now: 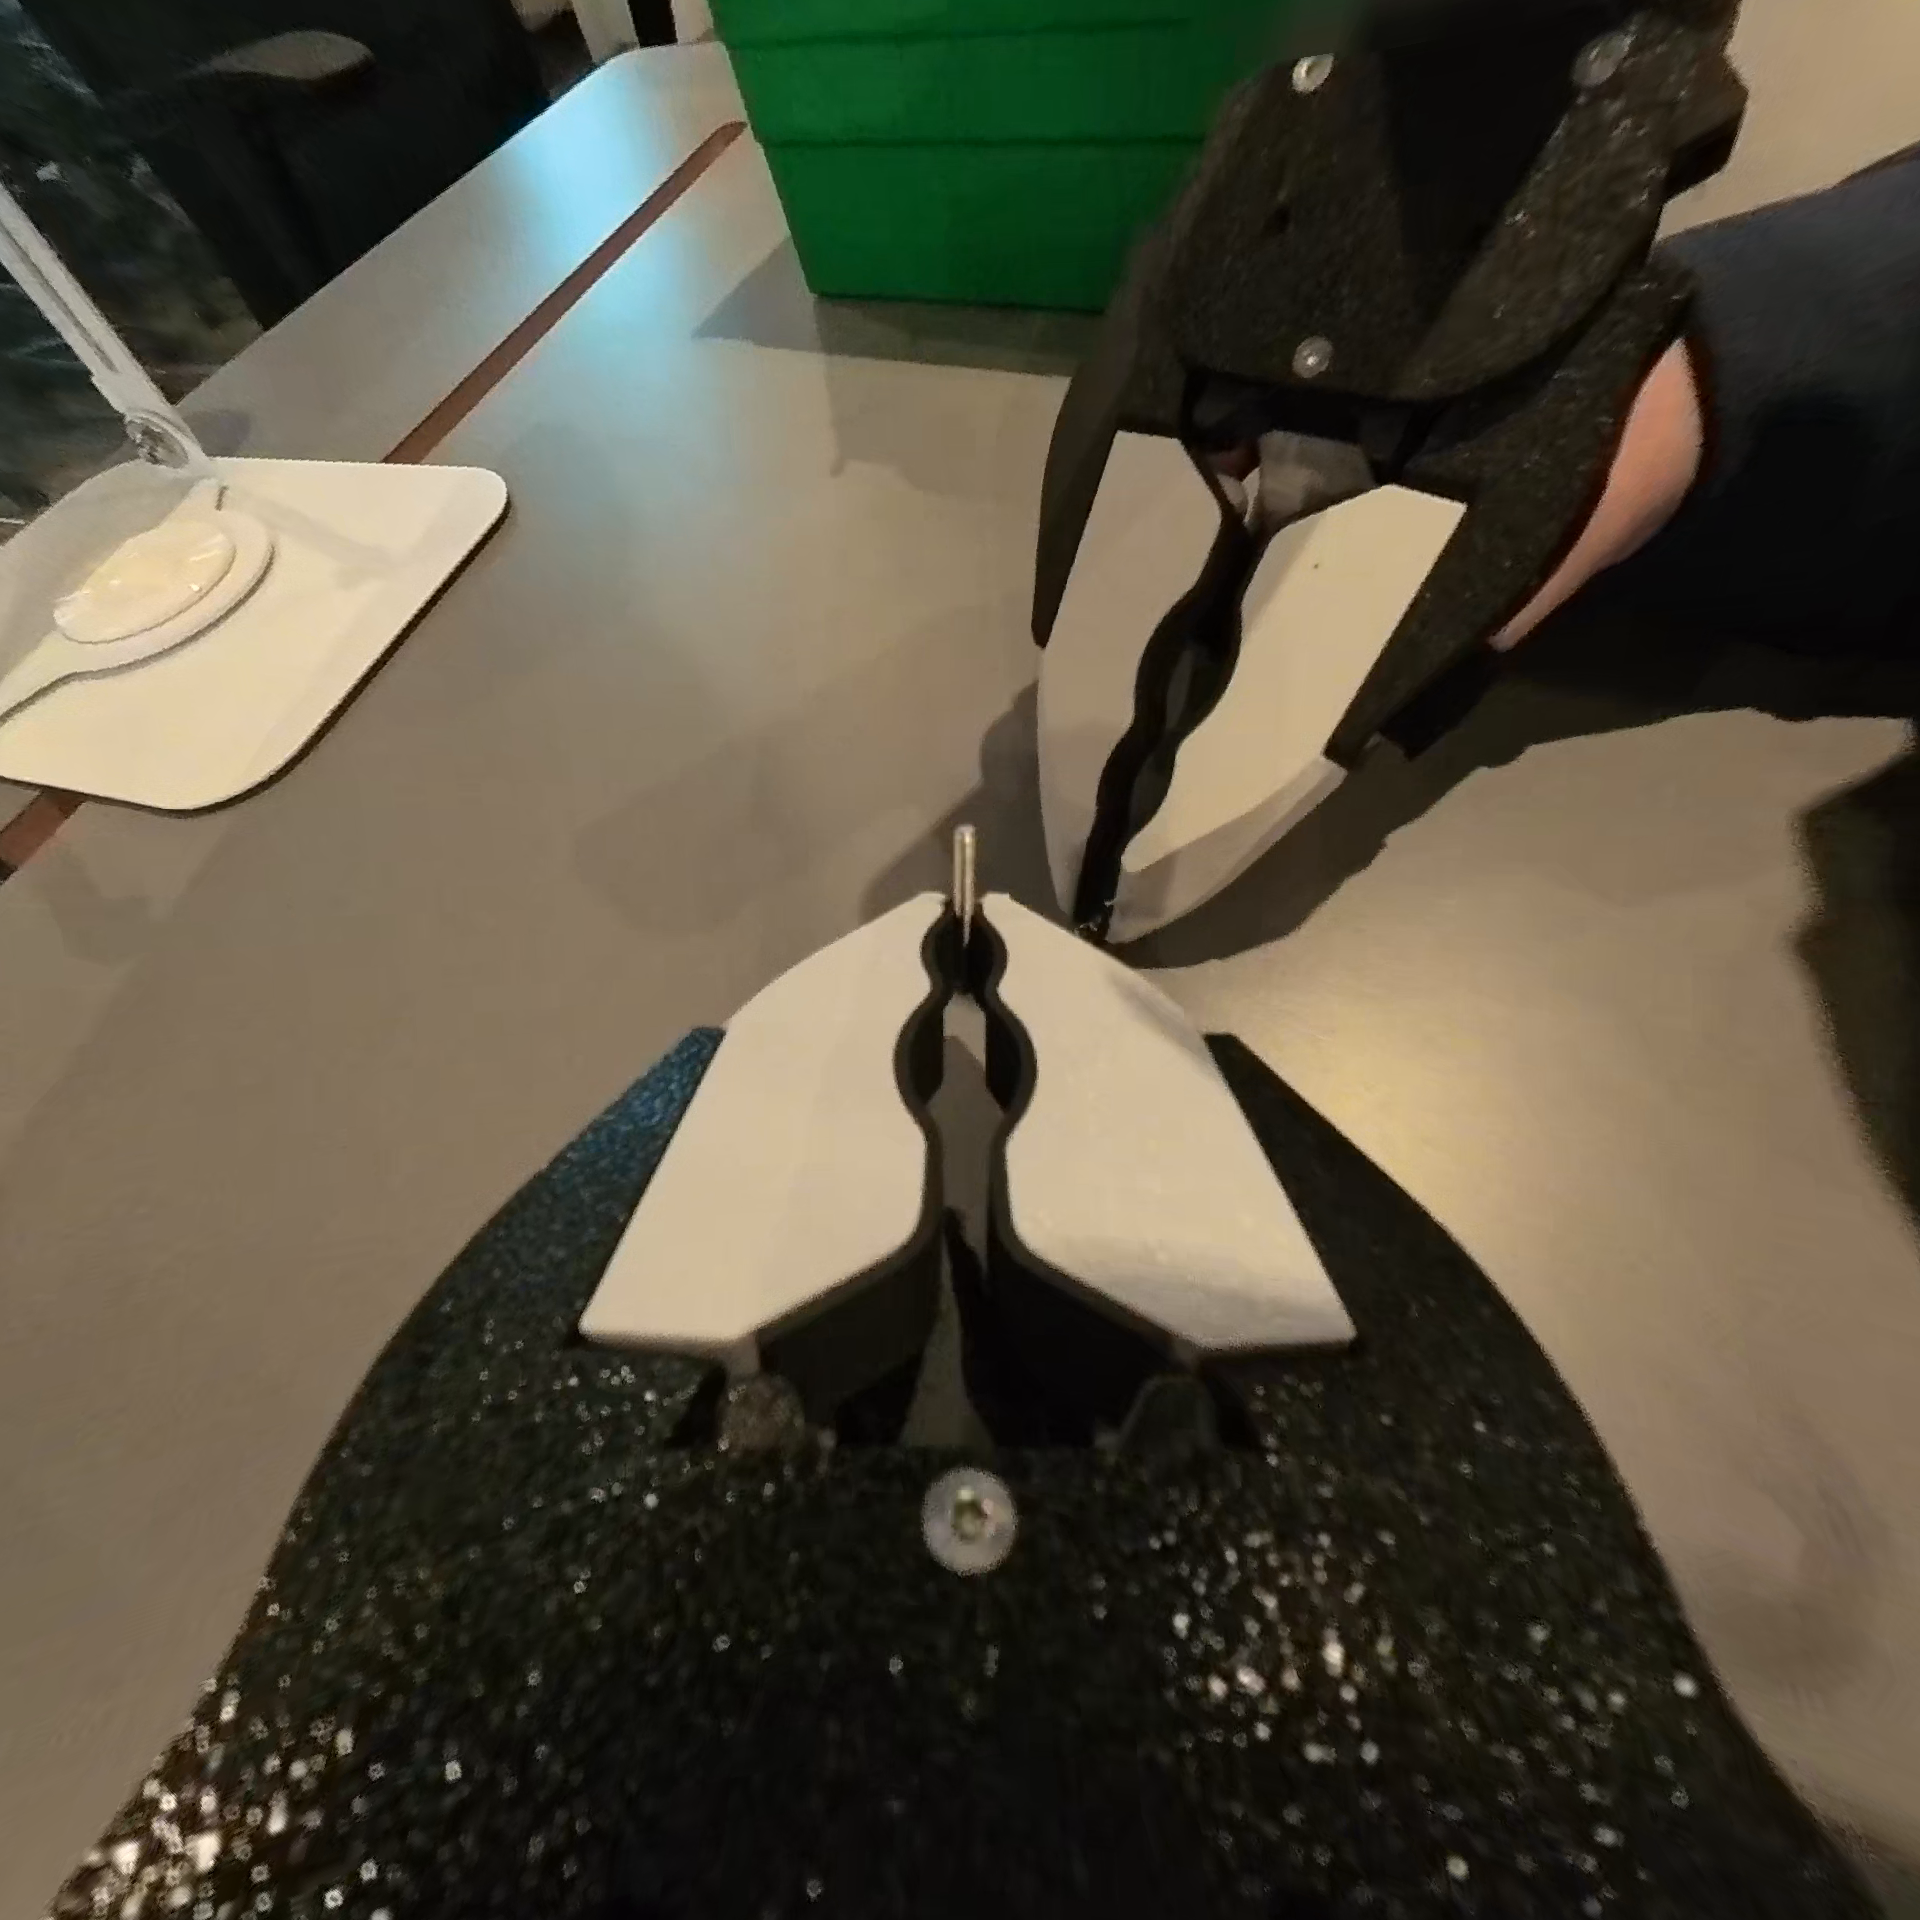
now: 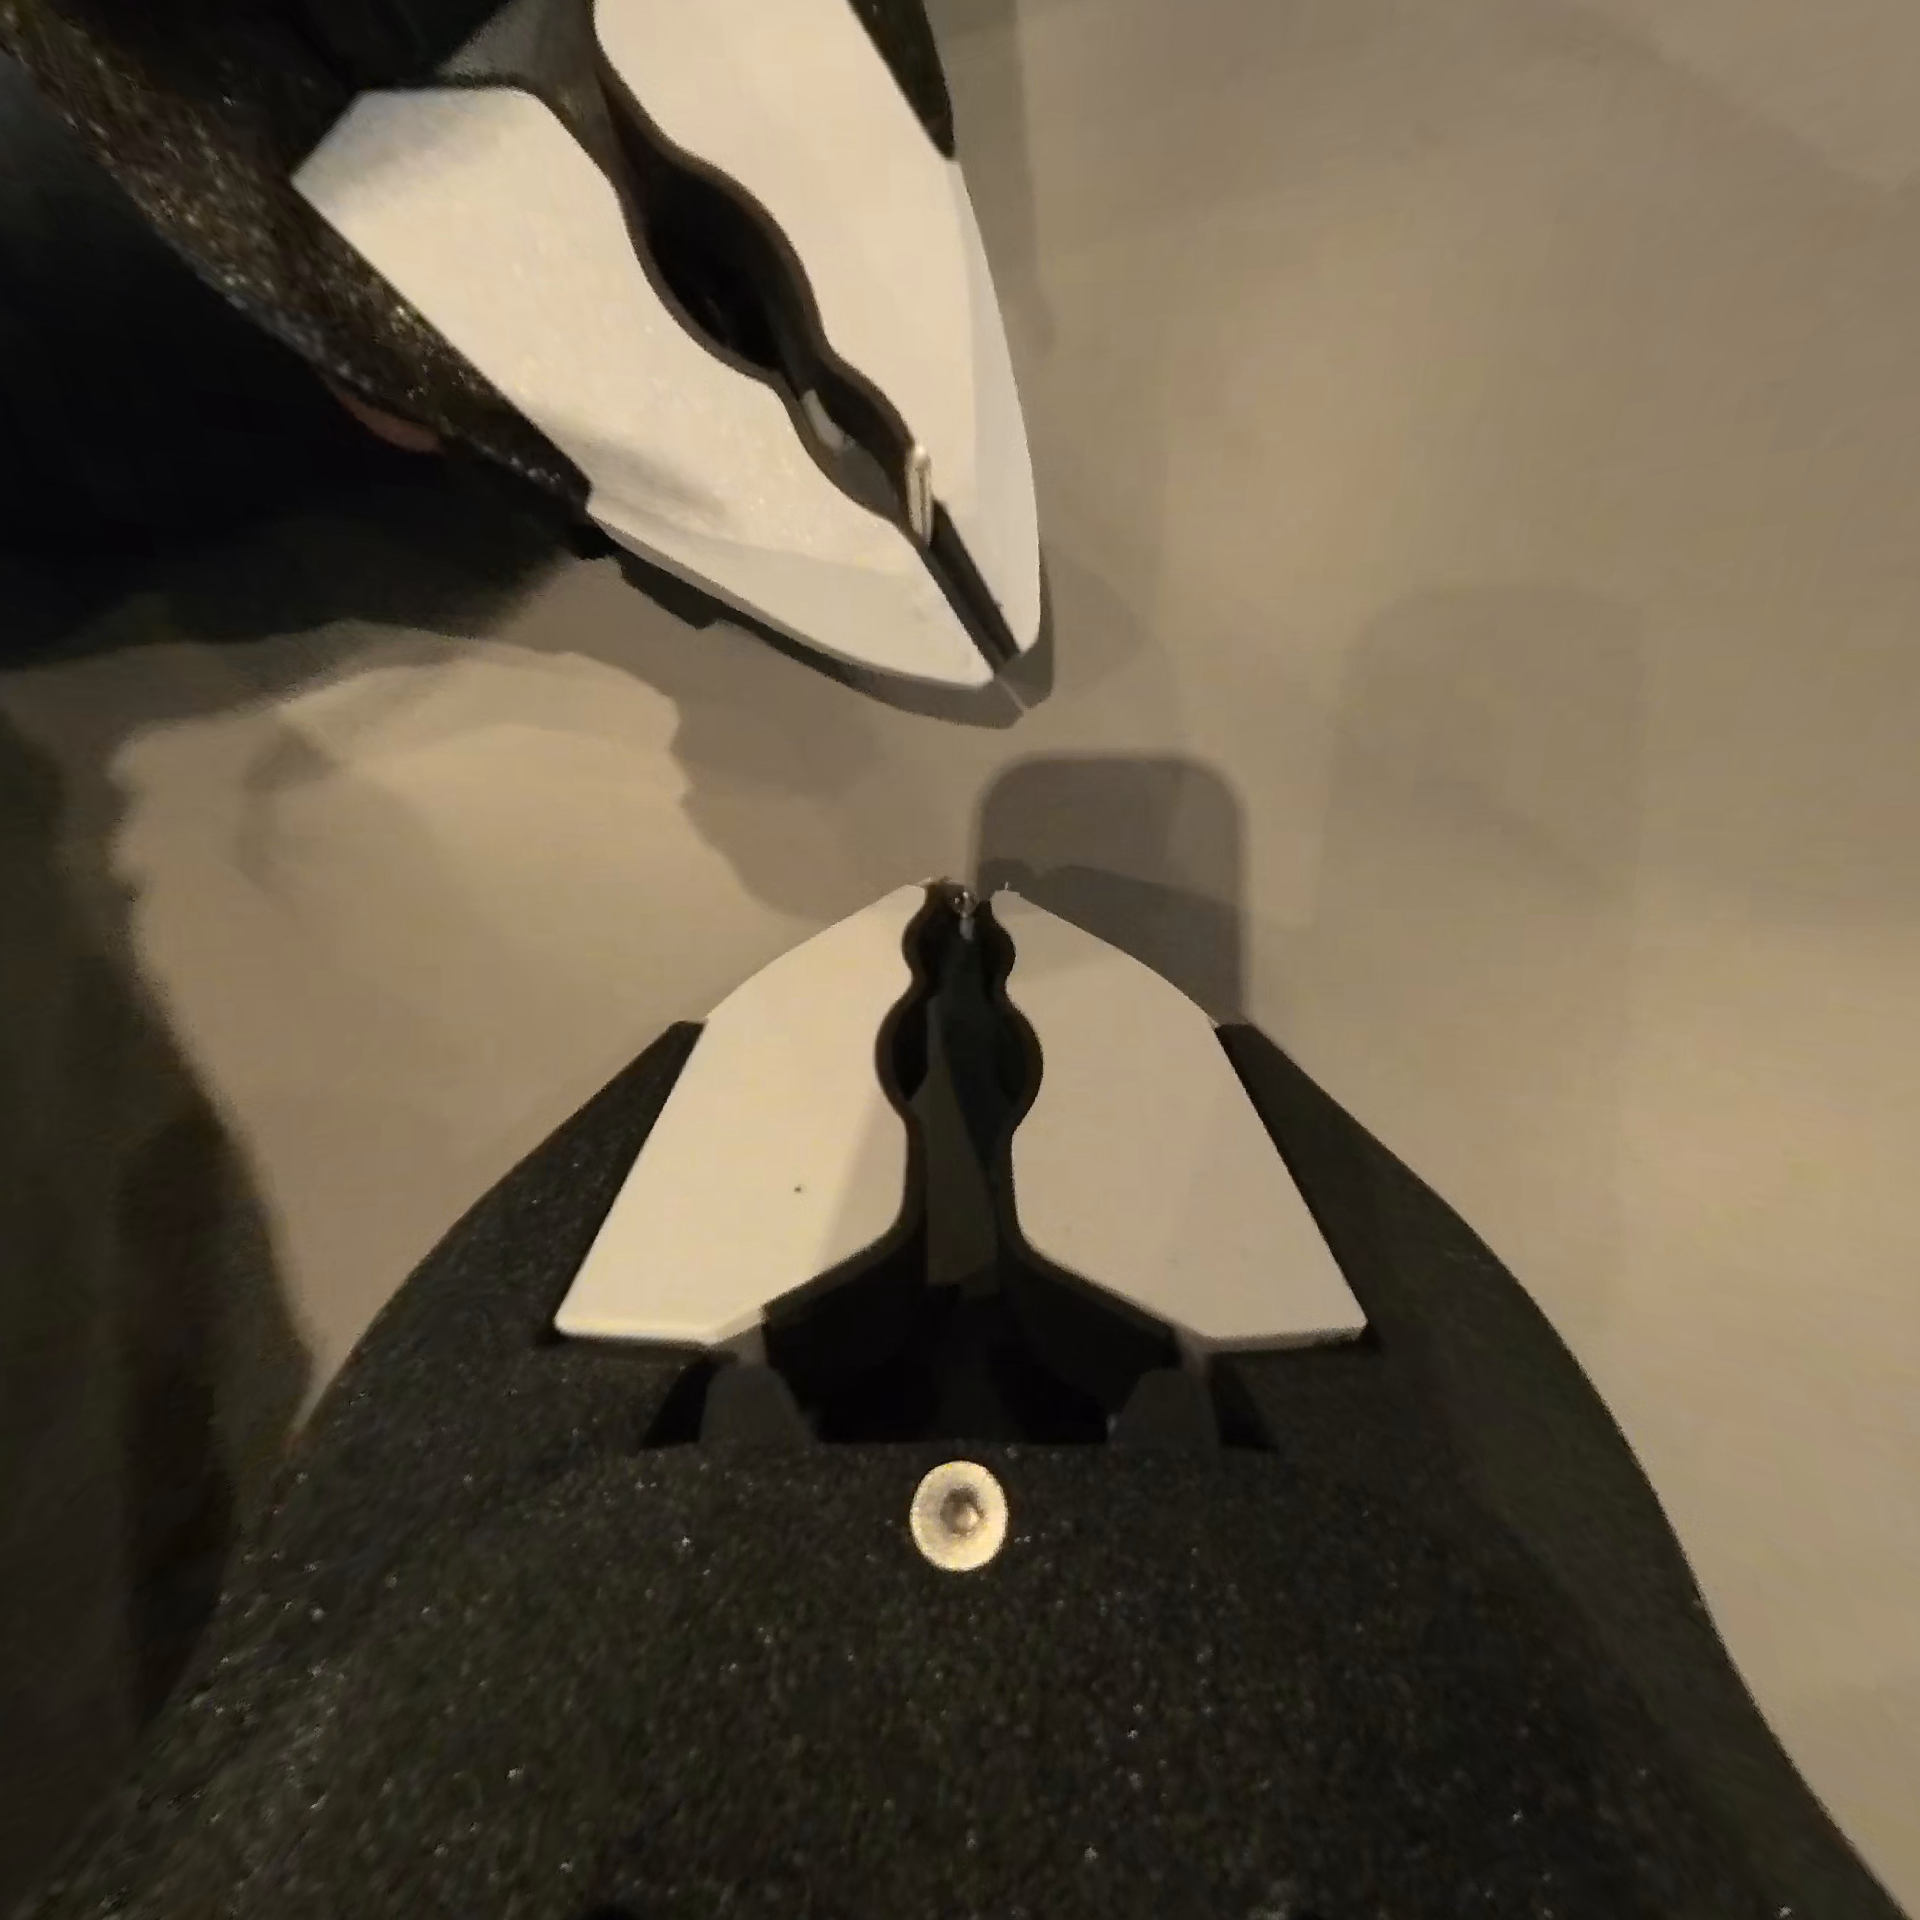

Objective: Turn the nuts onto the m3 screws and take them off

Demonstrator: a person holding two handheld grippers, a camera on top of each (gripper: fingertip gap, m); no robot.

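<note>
**Screw clamped upright in the left gripper, nut pinched at the right gripper's tips**

Left wrist view: the left gripper (image 1: 964,914) is clenched on a thin silver screw (image 1: 965,868). The screw's long axis runs along the fingers, and its free end pokes out past the tips toward 12 o'clock, over the grey table (image 1: 468,935). The white fingers (image 1: 821,1122) press on its lower part, which sits hidden in the dark slot between them. At 1 o'clock the right gripper (image 1: 1099,920) comes down steeply from the upper right, with its tips close to the table just beside the left gripper's tips. A tiny shiny nut (image 1: 1096,916) is pinched at its very end. A hand (image 1: 1652,499) in a dark sleeve holds that tool. At 9 to 10 o'clock lies a white stand base (image 1: 312,623), and at 12 o'clock a green box (image 1: 935,156). No writing can be read.

Right wrist view: the right gripper (image 2: 966,902) is nearly closed, grasping the small metal nut (image 2: 966,909) between its tips; which way the nut's hole faces cannot be told. At 11 o'clock the left gripper (image 2: 1013,665) reaches in, with the screw (image 2: 920,483) gripped along its slot. No labels are legible here either.
</note>
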